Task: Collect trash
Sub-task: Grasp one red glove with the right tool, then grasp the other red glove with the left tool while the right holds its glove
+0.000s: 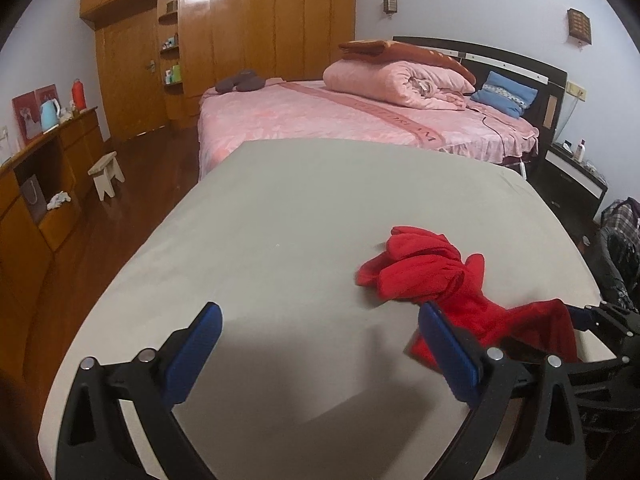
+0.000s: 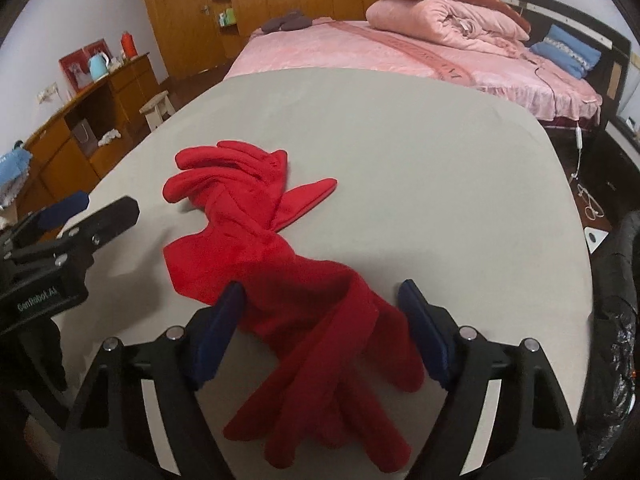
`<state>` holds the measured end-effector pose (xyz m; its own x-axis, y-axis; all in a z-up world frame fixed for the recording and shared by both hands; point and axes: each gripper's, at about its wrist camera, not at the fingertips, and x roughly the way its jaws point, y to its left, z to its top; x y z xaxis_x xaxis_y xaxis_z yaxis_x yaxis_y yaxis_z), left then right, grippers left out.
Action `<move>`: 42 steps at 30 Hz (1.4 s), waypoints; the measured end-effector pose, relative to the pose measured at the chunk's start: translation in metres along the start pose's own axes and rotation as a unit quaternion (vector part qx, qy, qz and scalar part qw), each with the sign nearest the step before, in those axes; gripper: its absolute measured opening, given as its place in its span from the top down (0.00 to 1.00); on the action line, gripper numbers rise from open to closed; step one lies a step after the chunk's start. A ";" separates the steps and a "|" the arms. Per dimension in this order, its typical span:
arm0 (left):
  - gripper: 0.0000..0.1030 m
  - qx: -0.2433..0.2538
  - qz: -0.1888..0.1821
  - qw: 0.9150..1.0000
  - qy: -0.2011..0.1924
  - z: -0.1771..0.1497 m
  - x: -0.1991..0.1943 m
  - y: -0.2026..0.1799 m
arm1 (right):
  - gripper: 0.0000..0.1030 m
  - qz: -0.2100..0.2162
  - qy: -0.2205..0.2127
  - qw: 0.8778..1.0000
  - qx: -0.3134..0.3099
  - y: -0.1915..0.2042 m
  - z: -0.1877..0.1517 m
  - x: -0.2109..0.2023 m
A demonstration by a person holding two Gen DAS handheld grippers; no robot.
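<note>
A pair of red fabric gloves (image 2: pixel 248 208) lies tangled on the grey table (image 2: pixel 400 160), one glove pointing toward me. My right gripper (image 2: pixel 320 288) stands open astride the near glove: the left blue pad (image 2: pixel 224 320) touches its edge, while the right pad stays just clear of it. In the left wrist view the gloves (image 1: pixel 416 272) lie right of my left gripper (image 1: pixel 320 312), which is open over bare table (image 1: pixel 280 208) with nothing between its fingers. The left gripper (image 2: pixel 96 210) also shows at the left edge of the right wrist view.
A bed with a pink cover (image 1: pixel 320 116) and a rolled quilt stands behind the table. A wooden sideboard (image 1: pixel 48 168) and a small stool (image 1: pixel 106 172) are on the left. A dark nightstand (image 1: pixel 572 176) and a black crinkled bag (image 2: pixel 616 280) sit on the right.
</note>
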<state>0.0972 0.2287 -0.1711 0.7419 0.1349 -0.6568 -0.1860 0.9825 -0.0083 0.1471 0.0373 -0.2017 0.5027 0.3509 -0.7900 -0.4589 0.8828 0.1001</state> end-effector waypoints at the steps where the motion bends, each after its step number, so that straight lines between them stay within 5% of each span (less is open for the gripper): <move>1: 0.06 -0.001 0.000 1.000 0.000 0.001 0.000 0.000 | 0.30 -0.001 0.000 1.000 -0.002 0.002 0.000 0.001; 10: 0.06 0.000 -0.003 1.000 0.001 0.002 -0.001 -0.008 | 0.83 0.038 -0.002 0.999 -0.006 0.003 -0.006 -0.009; 17: 0.06 0.007 -0.010 1.000 -0.003 0.005 -0.006 -0.020 | 0.85 0.052 -0.024 0.998 0.017 -0.013 -0.003 -0.036; 24: 0.06 0.011 -0.023 1.000 -0.006 0.013 -0.002 -0.038 | 0.85 0.016 -0.053 0.997 0.046 -0.046 0.012 -0.060; 42: 0.10 0.029 -0.047 0.997 0.047 0.030 0.061 -0.084 | 0.85 -0.018 -0.049 0.996 0.070 -0.076 0.021 -0.012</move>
<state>0.1779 0.1586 -0.1878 0.6896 0.0310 -0.7235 -0.0788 0.9964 -0.0324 0.1913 -0.0274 -0.1877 0.5891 0.3414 -0.7324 -0.3358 0.9278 0.1624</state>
